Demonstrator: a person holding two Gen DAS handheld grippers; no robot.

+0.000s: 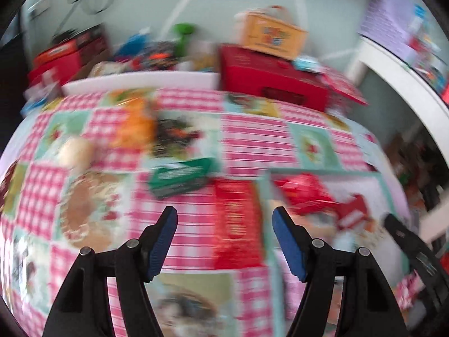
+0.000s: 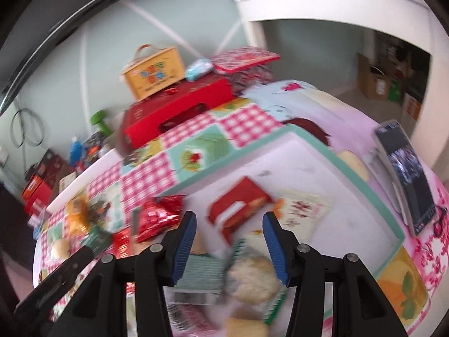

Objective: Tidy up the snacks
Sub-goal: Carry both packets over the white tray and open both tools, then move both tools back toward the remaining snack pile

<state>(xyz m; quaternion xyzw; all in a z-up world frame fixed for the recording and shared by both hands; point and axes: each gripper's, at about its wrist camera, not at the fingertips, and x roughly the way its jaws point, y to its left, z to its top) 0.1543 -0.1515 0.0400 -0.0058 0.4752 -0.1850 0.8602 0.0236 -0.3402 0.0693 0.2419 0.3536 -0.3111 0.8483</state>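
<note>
Both views are motion-blurred. My left gripper is open and empty above the checked tablecloth, with a red snack box lying between its fingers on the cloth beside the tray. A green box, an orange packet and a pale round snack lie further out. My right gripper is open and empty over a white tray with a mint rim. In the tray lie a red box, a red foil packet, a flowered packet and a clear packet of pale cakes.
A large red box with a yellow carry case on it stands at the table's far side. A phone leans at the right of the tray. A white bin of snacks sits at the back left. A white shelf stands at the right.
</note>
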